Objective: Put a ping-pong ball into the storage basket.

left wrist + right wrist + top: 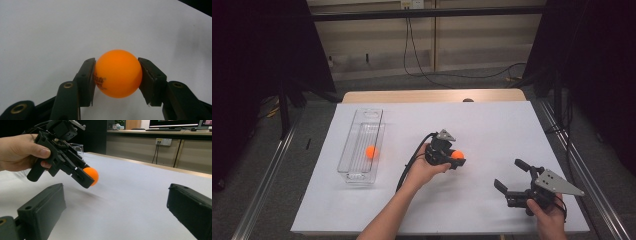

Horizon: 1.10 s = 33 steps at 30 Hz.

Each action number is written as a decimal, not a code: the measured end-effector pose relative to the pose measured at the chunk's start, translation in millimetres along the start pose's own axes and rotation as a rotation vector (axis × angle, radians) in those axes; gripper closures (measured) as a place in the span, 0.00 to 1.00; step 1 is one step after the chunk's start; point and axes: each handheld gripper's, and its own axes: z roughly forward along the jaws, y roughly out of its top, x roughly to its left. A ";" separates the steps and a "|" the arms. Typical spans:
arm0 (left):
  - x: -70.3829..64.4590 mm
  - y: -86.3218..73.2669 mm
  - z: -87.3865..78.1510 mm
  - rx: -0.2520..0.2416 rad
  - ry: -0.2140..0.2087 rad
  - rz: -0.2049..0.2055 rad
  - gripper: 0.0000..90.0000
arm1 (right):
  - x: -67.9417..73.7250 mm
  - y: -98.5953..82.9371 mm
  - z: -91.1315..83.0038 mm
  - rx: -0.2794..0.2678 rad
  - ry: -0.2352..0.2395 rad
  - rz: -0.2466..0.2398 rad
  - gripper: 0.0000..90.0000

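Orange ball [117,73] between left gripper [116,75] jaws

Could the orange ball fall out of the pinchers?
Maybe. The left gripper pinches the orange ball only at its round sides, above the white table, so it could pop out and roll off. Dropped carelessly, it might bounce off the ball in the clear bin.

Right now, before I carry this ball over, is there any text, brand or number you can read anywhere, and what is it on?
Orange ball held in the left tongs: dark printed lettering low on its side, too small and blurred to read.
Monitor beyond the table, right gripper view: screen content too small to read.
Nothing else carries text.
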 end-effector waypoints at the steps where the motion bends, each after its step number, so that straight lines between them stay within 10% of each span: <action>1: 0.4 -0.6 -0.9 0.002 0.002 -0.002 0.57 | 0.1 -0.1 -0.1 0.002 -0.001 0.001 0.02; 33: 10.0 -11.7 -26.4 0.002 -0.004 -0.035 0.57 | 0.2 -0.3 0.2 0.005 -0.002 -0.003 0.02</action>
